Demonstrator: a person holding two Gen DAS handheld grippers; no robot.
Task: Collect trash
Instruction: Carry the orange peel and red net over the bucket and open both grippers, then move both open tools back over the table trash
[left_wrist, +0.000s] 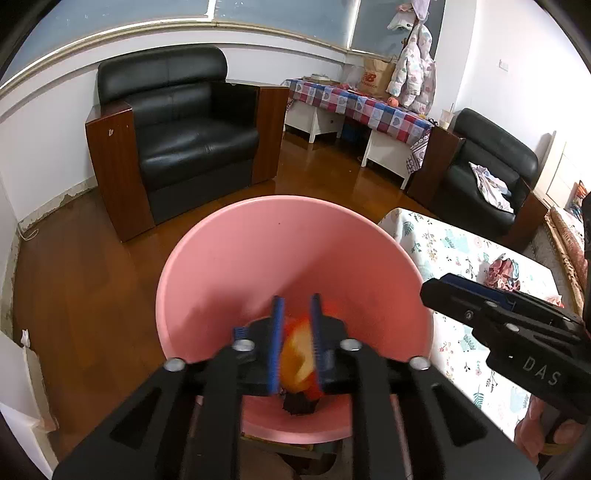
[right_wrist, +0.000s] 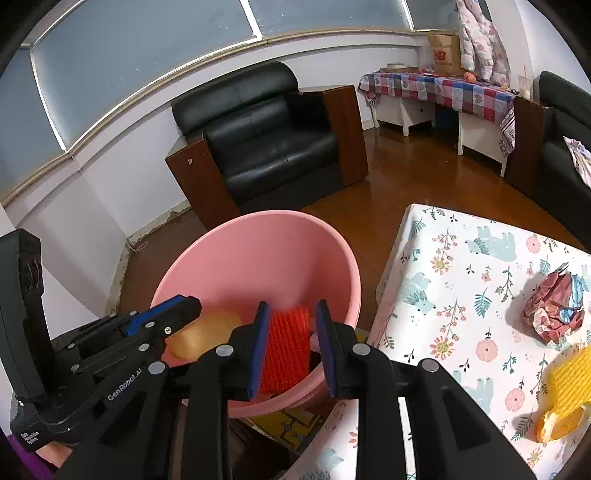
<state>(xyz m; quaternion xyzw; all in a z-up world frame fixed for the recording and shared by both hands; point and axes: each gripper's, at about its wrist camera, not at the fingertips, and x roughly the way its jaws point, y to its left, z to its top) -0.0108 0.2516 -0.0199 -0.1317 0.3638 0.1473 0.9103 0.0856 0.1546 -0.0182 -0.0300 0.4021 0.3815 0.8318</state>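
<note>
While both hand-held grippers hang over the pink bin (left_wrist: 295, 251), the trash is placed to fall straight in. The left hand-held gripper (left_wrist: 297, 347) has its jaws parted a little; a blurred yellow-orange piece (left_wrist: 295, 360) sits in the gap, apparently dropping, with no pad plainly pressing it. The right hand-held gripper (right_wrist: 292, 349) is likewise open, its pads clear of the red mesh (right_wrist: 286, 347) seen between them, which looks already loose above the bin's inside. Both tools tilt downward over the rim, so whatever is let go should land inside and not on the floor. More trash waits on the flowered worktop (right_wrist: 443, 258) beside the bin: a crumpled red wrapper (right_wrist: 554, 306) and a yellow mesh (right_wrist: 570, 380) with an orange peel (right_wrist: 559, 422) touching its lower end.
</note>
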